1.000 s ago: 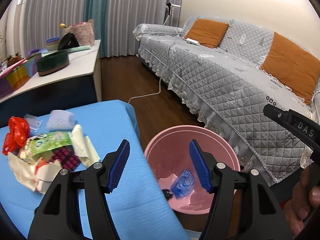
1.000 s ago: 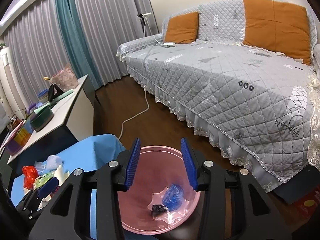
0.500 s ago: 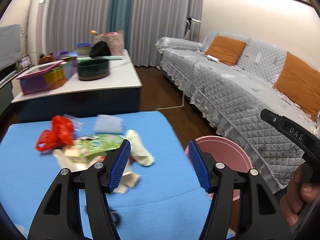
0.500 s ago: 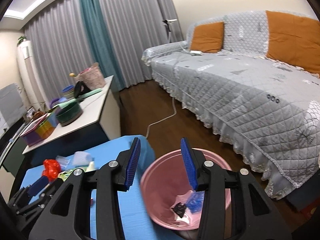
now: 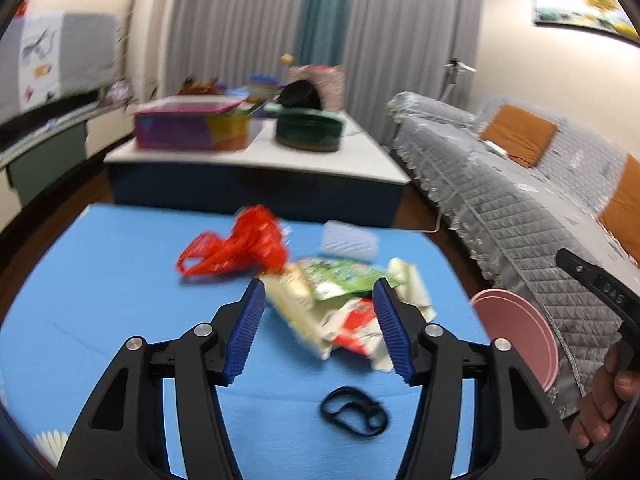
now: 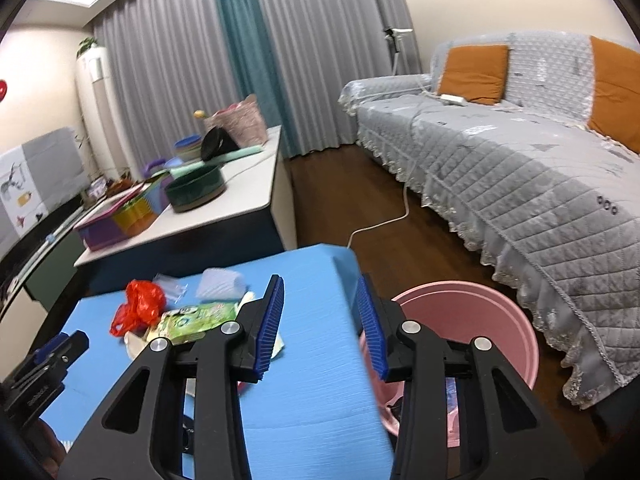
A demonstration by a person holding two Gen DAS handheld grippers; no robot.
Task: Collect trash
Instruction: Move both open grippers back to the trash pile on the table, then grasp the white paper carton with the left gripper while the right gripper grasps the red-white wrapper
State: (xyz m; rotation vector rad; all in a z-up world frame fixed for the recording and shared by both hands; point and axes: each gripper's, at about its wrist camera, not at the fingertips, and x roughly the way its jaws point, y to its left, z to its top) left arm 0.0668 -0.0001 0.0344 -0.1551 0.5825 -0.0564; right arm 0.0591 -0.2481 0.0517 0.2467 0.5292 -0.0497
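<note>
A heap of trash lies on the blue table: a red plastic bag, a green wrapper, cream and red-white wrappers, a pale mesh piece and a black band. My left gripper hovers over the table just short of the heap, jaws closing with nothing between them. My right gripper hangs above the table's right edge, jaws closing on nothing. The pink bin stands on the floor to the right of the table. The red bag and green wrapper show left of the right gripper.
A grey quilted sofa with orange cushions runs along the right. A white-topped low table with a green bowl and coloured boxes stands behind the blue table. A white cable crosses the wooden floor. A hand holds the right gripper.
Both grippers have swung left, away from the pink bin toward the trash heap. The left gripper, earlier over the bin, now faces the wrappers; both pairs of jaws narrowed slightly.
</note>
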